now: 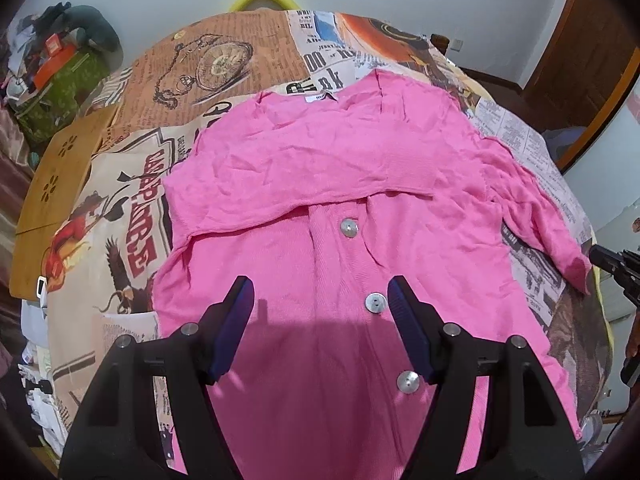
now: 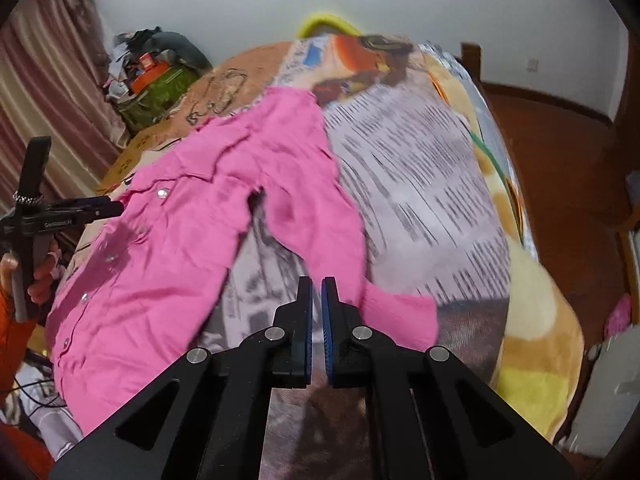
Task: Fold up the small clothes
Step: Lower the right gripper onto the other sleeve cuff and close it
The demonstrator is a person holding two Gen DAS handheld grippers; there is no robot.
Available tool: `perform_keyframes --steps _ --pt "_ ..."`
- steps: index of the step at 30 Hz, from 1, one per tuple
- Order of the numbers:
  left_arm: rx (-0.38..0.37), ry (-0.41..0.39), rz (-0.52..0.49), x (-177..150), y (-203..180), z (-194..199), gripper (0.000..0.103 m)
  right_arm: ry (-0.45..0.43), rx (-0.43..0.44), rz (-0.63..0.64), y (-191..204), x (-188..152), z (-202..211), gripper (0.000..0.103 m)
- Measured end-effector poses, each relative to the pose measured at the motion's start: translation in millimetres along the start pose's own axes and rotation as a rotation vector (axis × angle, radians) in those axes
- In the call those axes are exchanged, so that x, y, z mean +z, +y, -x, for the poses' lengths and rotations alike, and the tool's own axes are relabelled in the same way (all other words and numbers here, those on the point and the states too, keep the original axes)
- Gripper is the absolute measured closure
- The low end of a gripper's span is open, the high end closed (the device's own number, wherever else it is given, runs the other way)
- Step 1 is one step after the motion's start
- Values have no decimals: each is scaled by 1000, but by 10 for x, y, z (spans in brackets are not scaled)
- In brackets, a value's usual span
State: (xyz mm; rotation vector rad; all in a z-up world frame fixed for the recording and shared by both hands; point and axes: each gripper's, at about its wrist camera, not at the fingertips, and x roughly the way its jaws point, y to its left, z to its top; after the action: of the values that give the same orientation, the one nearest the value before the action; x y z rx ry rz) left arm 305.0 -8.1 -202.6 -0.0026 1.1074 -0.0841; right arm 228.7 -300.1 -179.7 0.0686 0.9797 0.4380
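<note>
The left gripper [image 1: 320, 300] hangs with fingers spread over the pink cardigan's [image 1: 340, 208] button placket, pinching nothing. The right gripper [image 2: 317, 292] has its fingers pressed together, empty, the cuff [image 2: 400, 312] lying just at 3 o'clock. The cardigan lies on the printed bedspread [image 1: 224, 60]; bare spread runs toward 12 o'clock.

Crinkled matt pink knit cardigan [image 1: 320, 168], pearly glossy buttons [image 1: 349, 227], printed cloth bedspread [image 1: 224, 60].
</note>
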Motion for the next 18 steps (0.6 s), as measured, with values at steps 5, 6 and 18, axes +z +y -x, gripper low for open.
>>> perform_keyframes --steps 5,6,18 --pt "3 -14 6 -36 35 56 34 26 -119 39 44 24 -102 71" --pt "5 -14 7 -50 44 60 34 33 -117 27 14 8 -121 63" --pt "3 14 34 -120 117 -34 34 119 -93 2 -81 -112 -379 97"
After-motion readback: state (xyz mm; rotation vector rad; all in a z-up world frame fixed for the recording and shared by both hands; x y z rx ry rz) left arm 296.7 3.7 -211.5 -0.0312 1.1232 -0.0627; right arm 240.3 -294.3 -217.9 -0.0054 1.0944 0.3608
